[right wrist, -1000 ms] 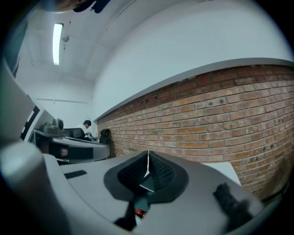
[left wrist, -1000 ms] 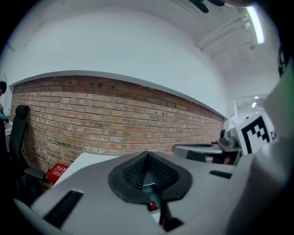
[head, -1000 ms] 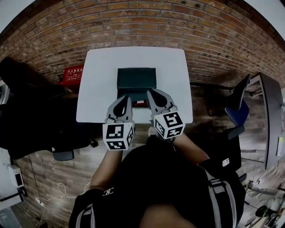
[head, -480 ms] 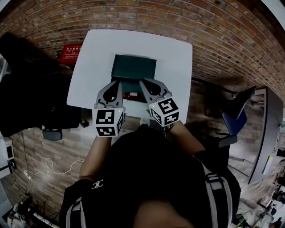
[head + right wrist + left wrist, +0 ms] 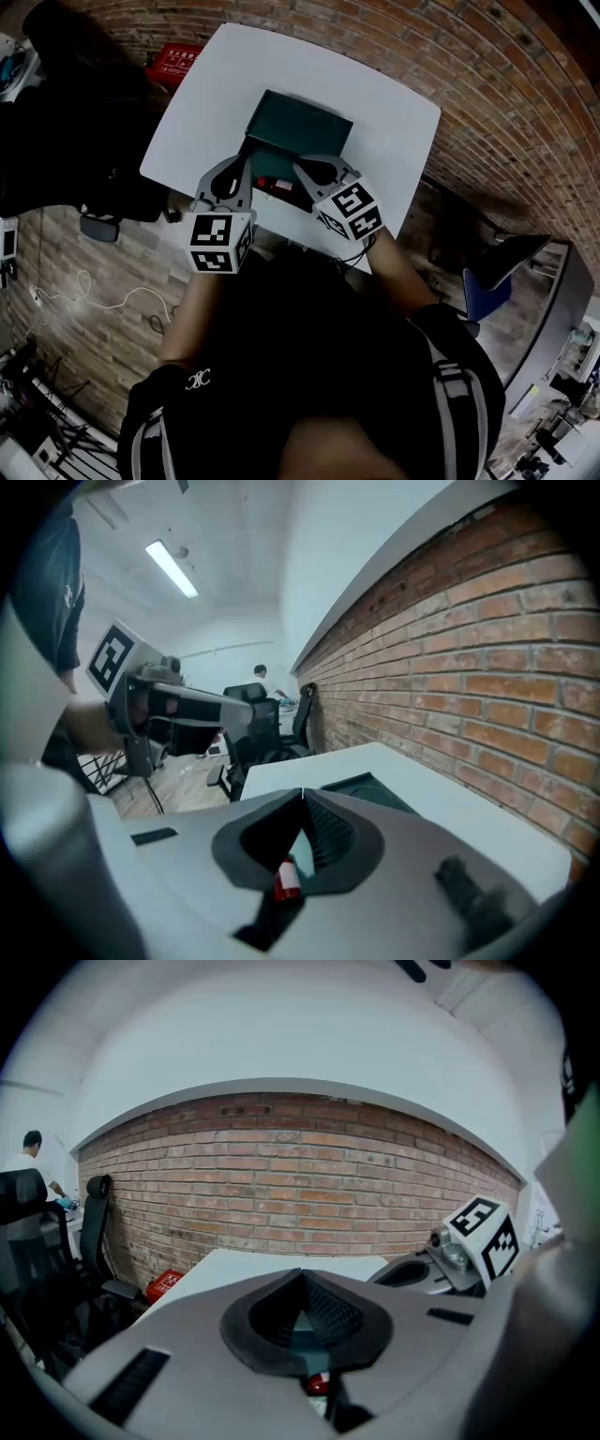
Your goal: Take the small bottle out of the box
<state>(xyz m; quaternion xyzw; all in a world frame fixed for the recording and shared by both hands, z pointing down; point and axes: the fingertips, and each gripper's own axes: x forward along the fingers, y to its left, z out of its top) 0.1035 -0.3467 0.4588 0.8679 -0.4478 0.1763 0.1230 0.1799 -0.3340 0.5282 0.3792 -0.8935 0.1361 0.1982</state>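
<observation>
Chair: a black office chair (image 5: 89,141) stands left of the table.
Red case: a flat red case (image 5: 174,64) lies on the floor by the table's far left corner.
Table: a white square table (image 5: 394,112) stands against a brick wall (image 5: 525,84).
Box: a dark green box (image 5: 300,127) sits mid-table, just beyond both grippers.
Left gripper: the left gripper (image 5: 246,164) is held low over the near edge and points at the box. Its jaws are together, tips touching, with nothing gripped.
Bottle: a small bottle (image 5: 278,185) with a red cap lies at the box's near side, between the two grippers. Whether it is inside the box or just in front of it cannot be made out.
Right gripper: the right gripper (image 5: 302,169) is angled in towards the bottle. Its jaws are closed tip to tip and empty.
Person: a person (image 5: 319,375) in a dark top stands at the near edge, holding one gripper in each hand.
</observation>
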